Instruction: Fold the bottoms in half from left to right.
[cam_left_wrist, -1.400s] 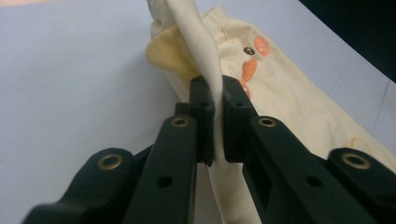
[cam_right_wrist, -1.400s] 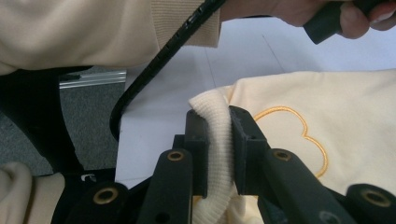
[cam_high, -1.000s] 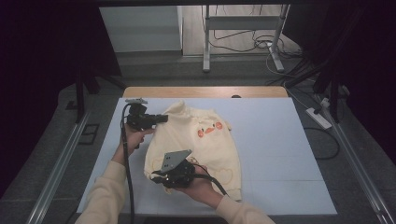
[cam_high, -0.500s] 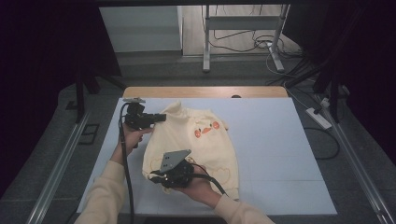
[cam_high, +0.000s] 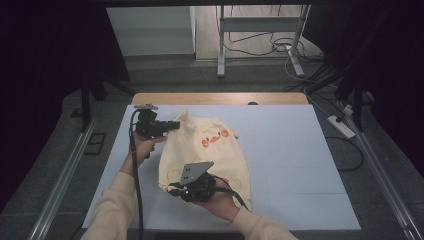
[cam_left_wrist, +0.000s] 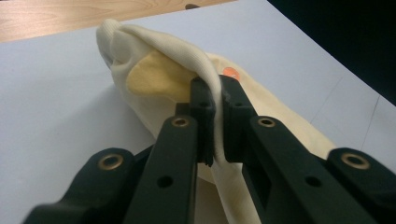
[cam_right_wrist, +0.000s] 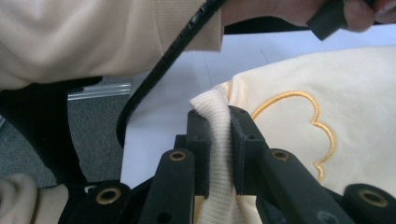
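A cream sweatshirt (cam_high: 205, 155) lies on the white mat (cam_high: 300, 165) that covers the tabletop (cam_high: 215, 98), left of the middle, running from near the far edge toward the near edge. An orange and yellow motif (cam_high: 212, 139) shows on its upper part, and outlined yellow shapes are stitched near its hem.

The left hand-held gripper (cam_high: 159, 127) sits at the garment's far left corner, held level, its cable (cam_high: 135, 175) trailing back along the person's left sleeve (cam_high: 112, 210). In the left gripper view its jaws are closed tight on a raised fold of cream fabric (cam_left_wrist: 212, 93), which is drawn up off the mat; a yellow inner patch shows in the fold just beyond.

The right hand-held gripper (cam_high: 192, 187) is at the garment's near left corner, close to the near edge of the mat, with its grey three-cornered plate (cam_high: 196, 170) on top. In the right gripper view its jaws are clamped on the ribbed hem (cam_right_wrist: 219, 126), the ribbing standing up between them. The left sleeve and the cable cross that view above the jaws, between the camera and the far part of the mat.

The mat around the garment carries nothing else. Beyond the far edge of the tabletop a metal stand (cam_high: 260, 40) and loose cables (cam_high: 272, 47) lie on the floor; a power strip (cam_high: 341, 126) lies past the right edge. No containers are on the tabletop.
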